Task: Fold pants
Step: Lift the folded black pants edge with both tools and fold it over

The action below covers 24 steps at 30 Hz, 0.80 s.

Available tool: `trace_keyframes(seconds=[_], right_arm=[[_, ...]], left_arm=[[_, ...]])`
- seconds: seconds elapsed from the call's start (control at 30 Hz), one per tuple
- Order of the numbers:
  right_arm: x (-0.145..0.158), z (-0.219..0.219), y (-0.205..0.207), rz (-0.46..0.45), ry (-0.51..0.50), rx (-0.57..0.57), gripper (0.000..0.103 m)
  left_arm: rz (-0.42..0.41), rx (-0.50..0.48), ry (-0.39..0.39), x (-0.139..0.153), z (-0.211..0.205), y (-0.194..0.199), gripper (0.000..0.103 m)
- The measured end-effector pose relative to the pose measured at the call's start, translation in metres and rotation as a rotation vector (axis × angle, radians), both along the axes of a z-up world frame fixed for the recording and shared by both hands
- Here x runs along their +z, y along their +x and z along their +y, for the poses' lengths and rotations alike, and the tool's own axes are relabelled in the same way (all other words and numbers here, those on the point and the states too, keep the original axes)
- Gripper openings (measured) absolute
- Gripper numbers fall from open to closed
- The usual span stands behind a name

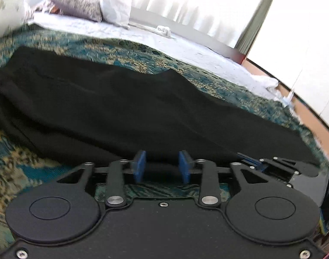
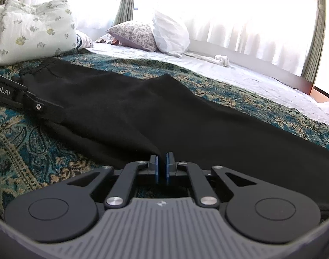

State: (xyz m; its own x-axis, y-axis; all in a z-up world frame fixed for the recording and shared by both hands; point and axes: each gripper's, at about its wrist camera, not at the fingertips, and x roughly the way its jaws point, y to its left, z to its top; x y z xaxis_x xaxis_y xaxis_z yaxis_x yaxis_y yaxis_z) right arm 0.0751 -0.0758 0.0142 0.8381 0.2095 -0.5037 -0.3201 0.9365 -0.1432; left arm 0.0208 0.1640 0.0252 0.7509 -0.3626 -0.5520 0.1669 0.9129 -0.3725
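Right tongs [image 2: 162,166] are pinching the pants' [image 2: 142,108] near edge; left tongs [image 1: 162,166] are standing spread, unloaded, over the bed [image 2: 24,146]. Regrip left before lifting evenly.

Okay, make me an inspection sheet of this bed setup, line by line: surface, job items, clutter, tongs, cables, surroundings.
Surface: bed with a teal patterned spread; white sheet beyond it.
Job's things: black pants laid long across the spread, with some ripples.
Clutter: floral bundle, patterned pillow, white pillow, small white item on the sheet.
Tongs: left tongs open at the pants' near edge, nothing pinched; right tongs nearly shut at the near edge, and cloth between the pads cannot be confirmed.
Cables: nothing seen.
Surroundings: bright window with sheer curtains and green drapes.
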Motion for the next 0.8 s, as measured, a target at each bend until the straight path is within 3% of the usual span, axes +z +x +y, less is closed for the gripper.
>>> trace_keyframes(seconds=[0.07,0.33,0.4,0.57,0.63,0.67,0.7,0.73,0.8], right_arm=[[0.003,-0.001,-0.001,-0.019,0.009,-0.006,0.009],[0.014,-0.006,0.004,-0.053,0.042,-0.030,0.009],[0.015,-0.006,0.005,-0.054,0.041,-0.028,0.009],[0.011,-0.005,0.006,-0.044,0.022,-0.017,0.009],[0.008,-0.005,0.006,-0.034,0.010,-0.011,0.009],[0.006,-0.004,0.005,-0.026,0.001,-0.005,0.009],[0.004,-0.003,0.006,-0.013,-0.014,0.003,0.010],[0.002,-0.001,0.007,-0.003,-0.031,0.008,0.011],[-0.001,0.005,0.007,0.002,-0.073,0.011,0.021]], left_arm=[[0.019,0.002,-0.040,-0.001,0.001,0.002,0.040],[0.064,0.080,-0.146,-0.004,-0.002,0.018,0.092],[0.052,0.148,-0.189,-0.007,0.002,0.022,0.096],[0.014,0.395,-0.257,-0.014,0.025,0.031,0.095],[-0.001,0.481,-0.290,-0.017,0.035,0.033,0.077],[-0.001,0.517,-0.282,-0.018,0.038,0.035,0.070],[0.001,0.551,-0.257,-0.019,0.040,0.038,0.053],[0.003,0.579,-0.224,-0.019,0.041,0.040,0.044],[0.006,0.612,-0.166,-0.020,0.044,0.045,0.043]])
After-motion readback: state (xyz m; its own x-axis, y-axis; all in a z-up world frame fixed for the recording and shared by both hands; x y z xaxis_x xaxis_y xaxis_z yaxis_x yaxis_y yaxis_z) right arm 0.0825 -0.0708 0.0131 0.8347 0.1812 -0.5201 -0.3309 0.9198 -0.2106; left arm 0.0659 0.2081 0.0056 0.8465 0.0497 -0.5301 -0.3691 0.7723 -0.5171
